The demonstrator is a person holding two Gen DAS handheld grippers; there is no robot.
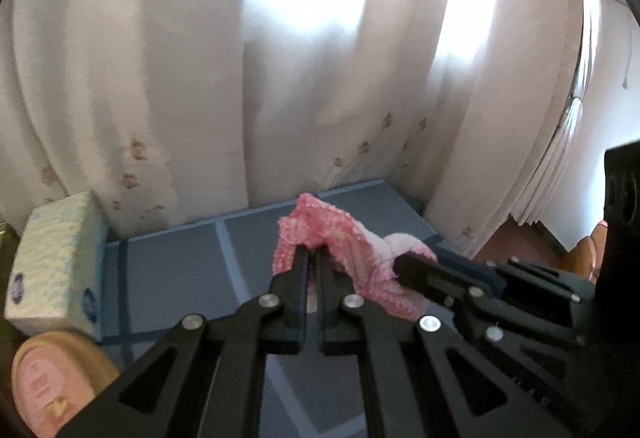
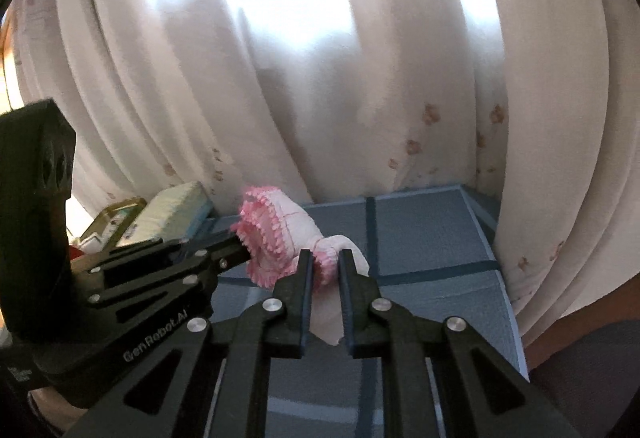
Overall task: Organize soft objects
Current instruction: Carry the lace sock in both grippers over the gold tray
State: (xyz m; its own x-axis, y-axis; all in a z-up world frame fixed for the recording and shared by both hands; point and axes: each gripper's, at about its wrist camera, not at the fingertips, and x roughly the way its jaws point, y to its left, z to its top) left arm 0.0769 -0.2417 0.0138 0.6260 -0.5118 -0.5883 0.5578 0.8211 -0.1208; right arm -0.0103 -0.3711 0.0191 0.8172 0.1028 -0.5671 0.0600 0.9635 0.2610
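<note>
Left wrist view, nearest first: the left gripper (image 1: 313, 258) is clamped on the fringed pink edge of a small pink-and-white cloth (image 1: 340, 250); from the right side the right gripper (image 1: 400, 264) pinches the cloth's pale end, so the piece hangs between the two, lifted clear of the blue checked surface (image 1: 168, 270). Right wrist view agrees; its jaws stand narrow with white fabric (image 2: 326, 302) pressed between them; the left gripper (image 2: 244, 252) bites the frilled rim. Beyond, a tissue box (image 1: 56, 262) sits at the surface's left edge; curtains (image 1: 200, 77) close the back. Judging by this, the cloth is picked up but neither folded nor laid anywhere; that remains.
</note>
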